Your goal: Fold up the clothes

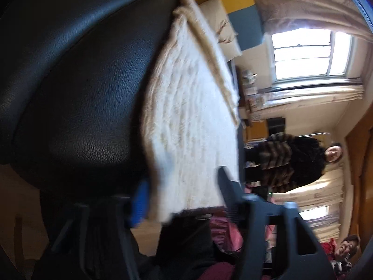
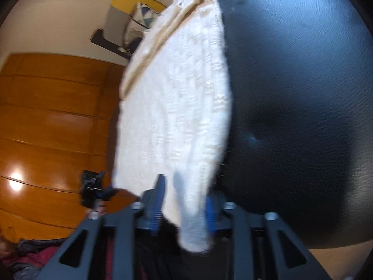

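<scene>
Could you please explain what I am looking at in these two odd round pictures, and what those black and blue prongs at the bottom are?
There is no robot here: a person holds a two-finger gripper in each hand, and a fisheye camera on each looks along its fingers, which bends the picture into a circle.

One picture is from the left gripper, the other from the right gripper. The prongs are the fingers, black with blue pads.

Both appear to be clamped on the edge of one cream knitted sweater, the same sweater in the left view. It is lifted up beside a black leather cushion. The views are tilted, so the window and the wooden panelling look sideways.
</scene>
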Motion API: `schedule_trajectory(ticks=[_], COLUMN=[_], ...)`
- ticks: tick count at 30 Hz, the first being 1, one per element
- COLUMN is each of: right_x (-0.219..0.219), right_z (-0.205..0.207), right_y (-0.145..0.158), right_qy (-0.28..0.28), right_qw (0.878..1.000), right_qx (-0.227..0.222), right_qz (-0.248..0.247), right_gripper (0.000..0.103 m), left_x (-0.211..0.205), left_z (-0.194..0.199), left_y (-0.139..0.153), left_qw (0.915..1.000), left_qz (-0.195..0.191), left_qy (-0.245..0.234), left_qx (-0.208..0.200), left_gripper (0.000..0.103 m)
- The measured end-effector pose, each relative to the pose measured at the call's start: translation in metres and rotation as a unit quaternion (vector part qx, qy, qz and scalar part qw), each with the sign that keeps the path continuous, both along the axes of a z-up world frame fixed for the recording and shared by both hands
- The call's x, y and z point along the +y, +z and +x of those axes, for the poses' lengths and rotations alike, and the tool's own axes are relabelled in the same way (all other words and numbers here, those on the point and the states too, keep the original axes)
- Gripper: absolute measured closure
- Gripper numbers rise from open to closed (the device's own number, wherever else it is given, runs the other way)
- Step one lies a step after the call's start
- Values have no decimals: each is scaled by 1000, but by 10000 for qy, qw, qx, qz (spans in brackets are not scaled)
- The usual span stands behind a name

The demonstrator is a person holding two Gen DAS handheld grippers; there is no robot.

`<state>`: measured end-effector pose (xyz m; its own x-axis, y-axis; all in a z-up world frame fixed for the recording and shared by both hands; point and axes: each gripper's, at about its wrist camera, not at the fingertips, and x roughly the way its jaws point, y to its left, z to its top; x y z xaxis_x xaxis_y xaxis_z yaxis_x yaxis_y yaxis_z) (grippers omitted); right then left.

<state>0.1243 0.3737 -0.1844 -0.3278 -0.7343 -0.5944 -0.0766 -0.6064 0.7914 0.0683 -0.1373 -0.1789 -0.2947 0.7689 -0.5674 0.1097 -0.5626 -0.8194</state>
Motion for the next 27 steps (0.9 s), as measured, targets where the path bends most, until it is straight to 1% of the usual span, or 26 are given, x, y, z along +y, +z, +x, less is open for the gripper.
schedule_trajectory(ticks=[1,2,3,5,7,10,16,18,19,20,21,23,25,27], right_x=[-1,-3,-2,-1,-2,2,9,12,12,12,8,1,-6,-5], right_z=[1,1,2,5,4,2,3,5,6,7,9,9,8,7], right_y=[2,3,2,1,1,-4,-9,-14,-13,-12,-8,-1,5,8], right_qy=[-10,-25,-54,-91,-54,3,54,-42,-148,-244,-290,-290,-288,-409], right_qw=[9999,9997,9995,9996,9995,10000,9999,9991,9991,9990,9991,9983,9965,9912], right_qx=[18,28,15,26,26,-50,-25,-187,-189,-174,-82,133,352,616], right_qz=[136,259,314,284,316,76,-152,-376,-363,-337,-292,-490,-703,-1102], right_gripper=[89,95,96,96,96,93,92,92,95,94,93,94,94,94], left_x=[3,5,6,7,11,10,5,3,3,2,2,3,1,-1], left_z=[-1,-2,-2,-3,-3,-5,-3,-3,-3,-2,-1,2,2,0], left_y=[-3,-5,-6,-3,1,-1,1,2,2,3,7,19,29,41], left_qw=[10000,10000,9999,10000,9996,9999,9997,9996,9996,9995,9994,9979,9945,9898], left_qz=[-11,25,33,-82,-263,-140,-200,-224,-237,-249,-182,-1,431,695], left_qy=[12,32,37,10,-63,-48,-58,-62,-64,-66,-54,-23,44,61], left_qx=[-54,-84,-90,-40,55,1,97,132,150,167,302,641,953,1239], left_gripper=[93,93,93,96,97,97,96,96,96,96,97,97,97,98])
